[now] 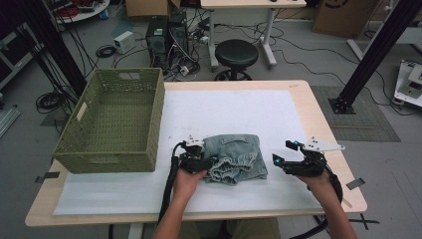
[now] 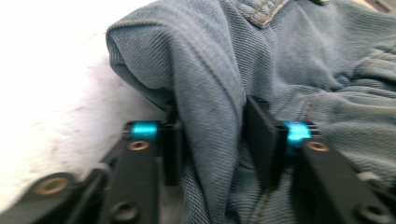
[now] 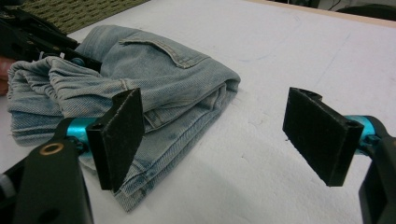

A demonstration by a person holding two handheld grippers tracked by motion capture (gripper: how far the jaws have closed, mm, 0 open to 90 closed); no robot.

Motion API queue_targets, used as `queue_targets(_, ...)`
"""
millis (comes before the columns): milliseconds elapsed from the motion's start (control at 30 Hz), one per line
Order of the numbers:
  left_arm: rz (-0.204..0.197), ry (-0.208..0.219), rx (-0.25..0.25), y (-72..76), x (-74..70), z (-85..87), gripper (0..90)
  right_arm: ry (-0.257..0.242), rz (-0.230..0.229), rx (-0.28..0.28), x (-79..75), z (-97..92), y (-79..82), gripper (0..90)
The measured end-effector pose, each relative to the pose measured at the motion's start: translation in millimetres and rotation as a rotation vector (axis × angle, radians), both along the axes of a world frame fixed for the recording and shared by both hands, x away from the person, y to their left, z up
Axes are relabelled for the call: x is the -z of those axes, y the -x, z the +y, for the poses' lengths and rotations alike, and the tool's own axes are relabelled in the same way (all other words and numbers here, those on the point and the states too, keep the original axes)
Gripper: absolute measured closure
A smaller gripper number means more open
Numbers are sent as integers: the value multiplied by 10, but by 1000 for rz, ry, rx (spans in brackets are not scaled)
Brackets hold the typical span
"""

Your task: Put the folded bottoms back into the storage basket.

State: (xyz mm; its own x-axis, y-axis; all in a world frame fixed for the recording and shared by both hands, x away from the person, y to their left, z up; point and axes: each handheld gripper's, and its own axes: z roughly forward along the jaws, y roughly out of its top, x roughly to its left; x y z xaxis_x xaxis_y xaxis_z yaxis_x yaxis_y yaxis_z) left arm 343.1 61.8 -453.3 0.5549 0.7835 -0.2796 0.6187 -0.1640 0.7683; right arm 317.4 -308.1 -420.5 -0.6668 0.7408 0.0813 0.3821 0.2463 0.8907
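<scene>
My left gripper (image 2: 212,140) is clamping a thick fold of the jeans (image 1: 236,157), pads biting denim at the near-left edge. My right gripper (image 3: 229,135) is hanging beside them, jaws apart, nothing between. Jeans are lying folded mid-mat (image 1: 224,112). I'm judging them soft, floppy, fairly heavy, not slippery, so I'm gripping bunched layers, not one ply. Count: one jeans, one basket (image 1: 117,122) far left.
</scene>
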Motion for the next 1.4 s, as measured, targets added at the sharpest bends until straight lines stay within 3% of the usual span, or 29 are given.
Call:
queue_targets(100,-2,7,3,4,-4,0,678,-2,-1,4,1,-14,-1,210)
queue_targets(200,-29,0,2,31,-11,-14,697,-3,0,6,0,-25,0,210)
queue_targets(367,-91,71,12,75,-38,49,707,-14,-1,18,-12,-57,14,210)
queue_targets(567,-188,149,58,118,-142,71,713,-18,0,29,3,-96,18,210)
queue_targets(700,-289,192,115,172,-233,44,715,-34,2,39,-10,-125,30,210)
queue_targets(767,-317,206,132,197,-291,18,715,-36,3,47,-14,-144,34,210)
queue_targets(1133,-427,217,202,277,-562,-24,720,-52,-12,62,-28,-184,39,211)
queue_targets(1400,-474,216,222,295,-751,51,723,-50,-7,62,-24,-176,41,210)
